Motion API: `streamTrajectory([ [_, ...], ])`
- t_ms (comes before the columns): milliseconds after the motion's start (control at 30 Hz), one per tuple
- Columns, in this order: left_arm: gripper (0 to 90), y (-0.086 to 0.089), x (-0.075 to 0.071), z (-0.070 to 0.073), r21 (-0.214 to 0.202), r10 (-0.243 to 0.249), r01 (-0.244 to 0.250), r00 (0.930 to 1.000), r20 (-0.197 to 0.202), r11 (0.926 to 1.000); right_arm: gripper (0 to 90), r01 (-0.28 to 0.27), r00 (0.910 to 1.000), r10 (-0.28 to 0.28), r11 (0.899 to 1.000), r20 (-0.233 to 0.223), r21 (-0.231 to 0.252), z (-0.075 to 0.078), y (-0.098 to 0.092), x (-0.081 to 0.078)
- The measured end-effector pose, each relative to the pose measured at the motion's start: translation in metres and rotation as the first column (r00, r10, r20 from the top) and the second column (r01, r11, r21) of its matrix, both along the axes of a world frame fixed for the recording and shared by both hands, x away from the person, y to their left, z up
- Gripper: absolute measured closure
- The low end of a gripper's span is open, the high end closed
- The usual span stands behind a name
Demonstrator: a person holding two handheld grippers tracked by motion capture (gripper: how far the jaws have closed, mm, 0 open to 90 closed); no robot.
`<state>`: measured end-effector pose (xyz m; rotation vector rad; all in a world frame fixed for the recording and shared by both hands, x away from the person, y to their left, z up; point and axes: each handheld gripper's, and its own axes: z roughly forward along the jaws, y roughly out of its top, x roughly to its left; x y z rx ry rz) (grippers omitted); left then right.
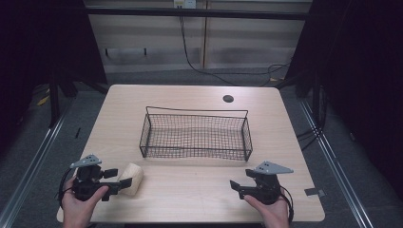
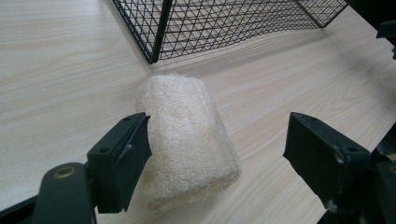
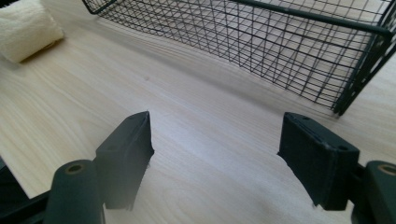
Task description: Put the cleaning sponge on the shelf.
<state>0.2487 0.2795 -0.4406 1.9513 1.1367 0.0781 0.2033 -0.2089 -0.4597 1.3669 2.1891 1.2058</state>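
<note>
Pale wood-grain laminate covers the rectangular table (image 1: 199, 199), which has rounded corners and a small round black cable hole (image 1: 228, 99) near its far edge, right of centre.

At the near left corner, a person's left hand (image 1: 76, 209) holds the black left gripper (image 1: 124, 181), topped by a grey three-cornered plate. Its jaws stand wide apart. In the left gripper view, one jaw touches the side of a cream, fibrous, loaf-shaped loofah sponge (image 2: 187, 140), while the other jaw stands well clear of it, so the sponge lies between the jaws unclamped. The sponge has a coarse, matted weave and rounded ends, and rests flat on the table near the near edge, left of centre.

Beyond the sponge, toward the middle of the table, sits a black wire-mesh basket (image 1: 195, 153), rectangular and shallow, with a thin rail handle rising along its far side. Its near left corner is close to the sponge but apart from it. Bare tabletop shows through the mesh.

At the near right corner, the person's right hand (image 1: 271, 211) holds the matching black right gripper (image 1: 234, 186), also with a grey plate. Its jaws are spread wide over bare table with nothing between them, and the basket's near wall lies ahead.

Around the table are grey floor, metal rails, dark curtains and trailing black cables.
</note>
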Motion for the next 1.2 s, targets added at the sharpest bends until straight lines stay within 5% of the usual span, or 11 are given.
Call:
streamTrajectory([
  [333,24.6,-0.002,-0.003,0.008,-0.009,-0.025,0.025,0.9997,0.004,0.9997,28.0,-0.039,0.9992,0.039,0.999,-0.006,0.008,0.006,0.003,-0.004],
  [567,31.6,0.007,-0.001,0.016,-0.073,0.000,-0.005,0.9980,-0.063,0.9973,27.9,-0.031,0.9994,0.031,0.999,-0.018,0.010,0.004,0.001,-0.003],
  [833,29.9,0.003,0.003,0.031,0.048,-0.022,0.027,0.9957,-0.090,0.9985,26.8,-0.037,0.9987,0.038,0.999,-0.033,0.014,0.003,0.003,-0.002],
  [967,26.8,-0.008,0.011,0.039,0.130,-0.056,0.073,0.9904,-0.127,0.9888,26.4,-0.035,0.9987,0.036,0.999,-0.036,0.018,0.003,0.002,-0.002],
  [1200,21.4,-0.015,0.023,0.043,0.188,-0.023,0.057,0.9832,-0.181,0.9805,25.3,-0.051,0.9973,0.052,0.998,-0.052,0.020,0.001,0.004,-0.002],
])
